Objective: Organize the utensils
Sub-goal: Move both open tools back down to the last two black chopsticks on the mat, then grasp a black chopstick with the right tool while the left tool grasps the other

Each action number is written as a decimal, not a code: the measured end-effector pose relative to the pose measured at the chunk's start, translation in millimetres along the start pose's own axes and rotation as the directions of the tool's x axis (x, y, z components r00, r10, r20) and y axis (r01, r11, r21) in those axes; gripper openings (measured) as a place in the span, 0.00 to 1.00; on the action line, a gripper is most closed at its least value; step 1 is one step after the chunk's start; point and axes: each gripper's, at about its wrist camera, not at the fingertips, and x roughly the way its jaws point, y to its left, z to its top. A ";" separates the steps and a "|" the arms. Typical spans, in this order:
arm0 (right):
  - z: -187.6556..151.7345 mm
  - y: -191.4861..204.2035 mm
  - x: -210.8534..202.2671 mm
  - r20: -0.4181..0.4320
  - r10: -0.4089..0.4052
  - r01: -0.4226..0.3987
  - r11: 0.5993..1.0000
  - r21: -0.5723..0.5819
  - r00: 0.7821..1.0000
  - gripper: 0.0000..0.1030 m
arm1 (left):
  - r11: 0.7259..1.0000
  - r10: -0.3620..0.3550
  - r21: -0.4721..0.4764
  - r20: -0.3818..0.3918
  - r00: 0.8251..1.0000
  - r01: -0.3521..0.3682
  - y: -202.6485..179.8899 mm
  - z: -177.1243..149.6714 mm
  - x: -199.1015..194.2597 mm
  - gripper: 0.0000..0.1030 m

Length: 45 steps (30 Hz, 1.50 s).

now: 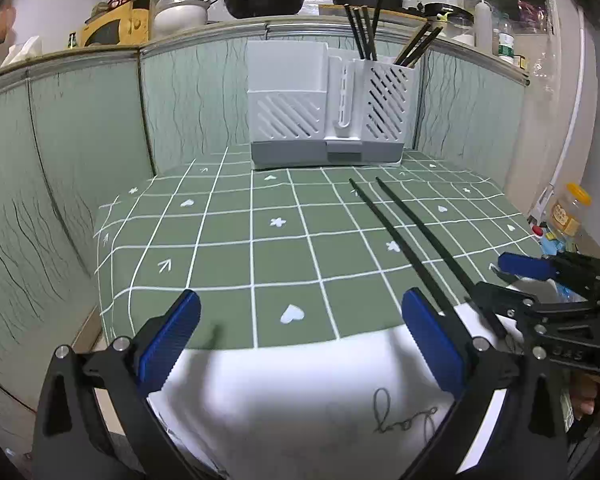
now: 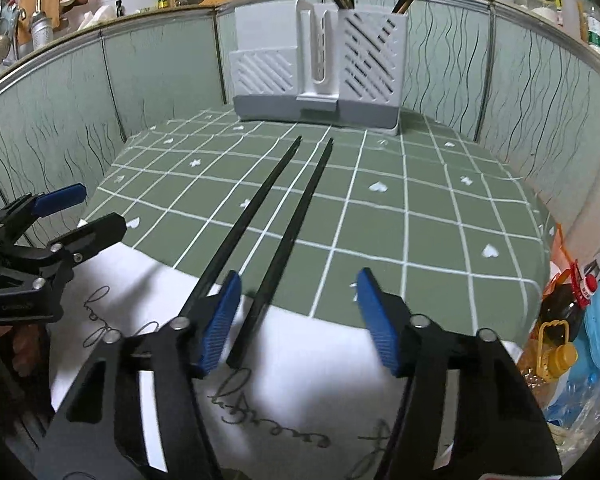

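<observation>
Right gripper [image 2: 298, 320] hangs with its blue pads apart, nothing clamped: one black chopstick [image 2: 284, 248] lies in the gap close to the 9 o'clock pad, untouched by the other, while its twin [image 2: 244, 224] runs outside that pad. Left gripper [image 1: 300, 336] gapes wide over bare white cloth [image 1: 300, 400]. Both sticks reach toward 12 o'clock across the green checked cloth [image 2: 420, 208]. Beyond stands the grey utensil holder [image 2: 320, 60], more chopsticks in its 3 o'clock compartment.

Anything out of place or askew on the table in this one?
Yes: two black chopsticks lie loose on the green checked tablecloth, splayed slightly apart, while the others stand in the grey utensil holder. Nothing looks spilled or damaged.
</observation>
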 end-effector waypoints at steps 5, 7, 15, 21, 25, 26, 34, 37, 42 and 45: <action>-2.0 3.1 8.5 -0.012 -0.002 0.002 1.000 0.021 1.000 0.32 | 1.000 -0.004 -0.016 0.000 1.000 0.004 4.5 -1.5 -3.0 0.95; -2.3 3.4 9.1 -0.009 -0.010 0.011 0.999 0.031 1.000 0.24 | 1.000 -0.006 -0.012 -0.003 1.000 0.006 2.9 -2.2 -3.6 0.95; -1.3 -7.3 9.5 -0.014 -0.039 0.039 0.997 0.069 0.999 0.06 | 1.000 -0.022 -0.008 -0.020 1.000 0.022 -5.1 -3.8 -2.3 0.95; -1.7 -23.1 5.6 -0.021 -0.029 0.031 0.993 0.114 0.999 0.06 | 0.998 -0.053 0.022 -0.021 0.998 0.053 -22.1 -1.5 -0.9 0.95; -5.6 -32.8 -0.5 -0.023 -0.043 0.046 0.990 0.133 0.999 0.06 | 0.996 -0.084 0.033 -0.030 0.996 0.085 -35.1 -0.5 6.3 0.95; -6.4 -36.2 -2.1 -0.023 -0.048 0.051 0.989 0.141 0.999 0.06 | 0.995 -0.090 0.037 -0.034 0.995 0.092 -37.8 -0.6 8.1 0.95; -10.4 -48.1 -7.1 -0.020 -0.053 0.056 0.984 0.168 0.998 0.06 | 0.988 -0.130 0.065 -0.110 0.985 0.138 -63.3 -0.3 32.9 0.65; -12.0 -47.6 -6.9 -0.020 -0.052 0.054 0.985 0.163 0.998 0.06 | 0.986 -0.137 0.073 -0.122 0.983 0.147 -69.3 0.3 40.2 0.54; -12.3 -47.2 -6.8 -0.019 -0.052 0.054 0.985 0.164 0.998 0.06 | 0.983 -0.147 0.097 -0.120 0.982 0.158 -79.5 5.6 46.7 0.34; -12.3 -46.5 -6.3 -0.020 -0.051 0.054 0.985 0.163 0.998 0.06 | 0.981 -0.157 0.092 -0.117 0.981 0.169 -81.1 7.0 48.6 0.21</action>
